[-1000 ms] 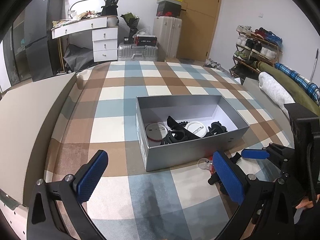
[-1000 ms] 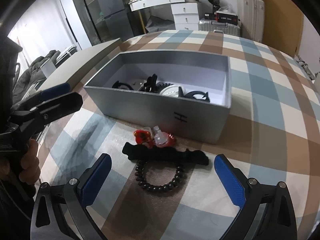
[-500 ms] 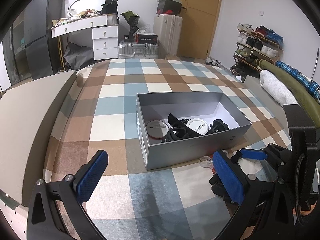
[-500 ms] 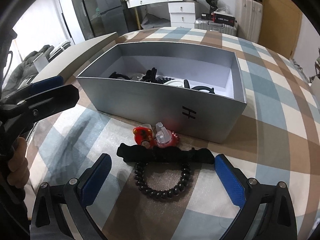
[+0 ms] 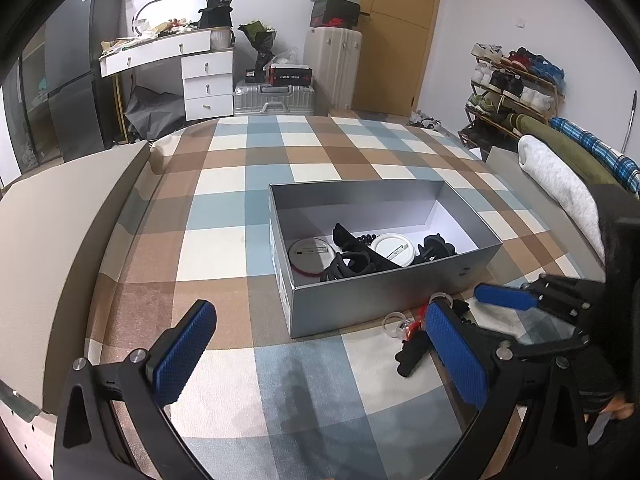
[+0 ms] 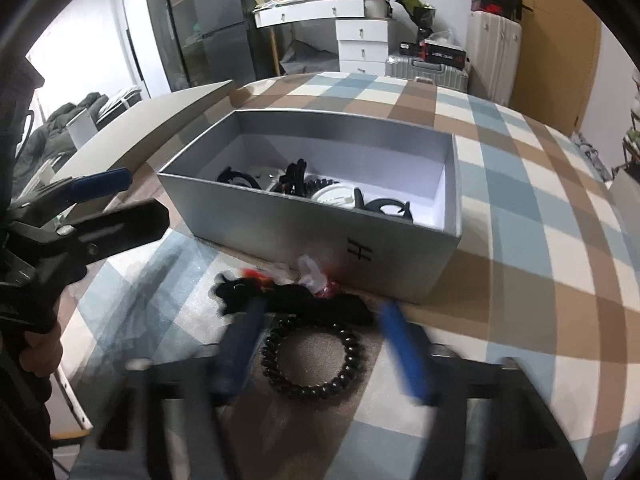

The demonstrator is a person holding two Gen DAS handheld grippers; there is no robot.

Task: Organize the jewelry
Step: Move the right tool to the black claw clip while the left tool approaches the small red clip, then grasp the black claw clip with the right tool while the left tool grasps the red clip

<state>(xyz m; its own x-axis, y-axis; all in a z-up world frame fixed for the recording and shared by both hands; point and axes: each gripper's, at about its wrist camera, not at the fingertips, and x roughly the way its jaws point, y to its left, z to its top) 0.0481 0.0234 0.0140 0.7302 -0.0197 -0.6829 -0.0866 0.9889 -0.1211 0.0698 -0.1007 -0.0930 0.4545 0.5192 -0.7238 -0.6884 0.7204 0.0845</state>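
Checked bedding carries a grey box, and just near it the black clip and coil band are straddled, unpressed, by the closing right hand-held gripper, apparently for boxing, while the left hand-held gripper is held wide, empty.

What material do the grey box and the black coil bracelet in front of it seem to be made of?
Grey box: probably cardboard, matte silver-grey outside, white inside; thin straight walls with sharp folded edges. Black coil bracelet: likely glossy plastic; its ridged spiral loops catch small highlights, though beads cannot be ruled out.
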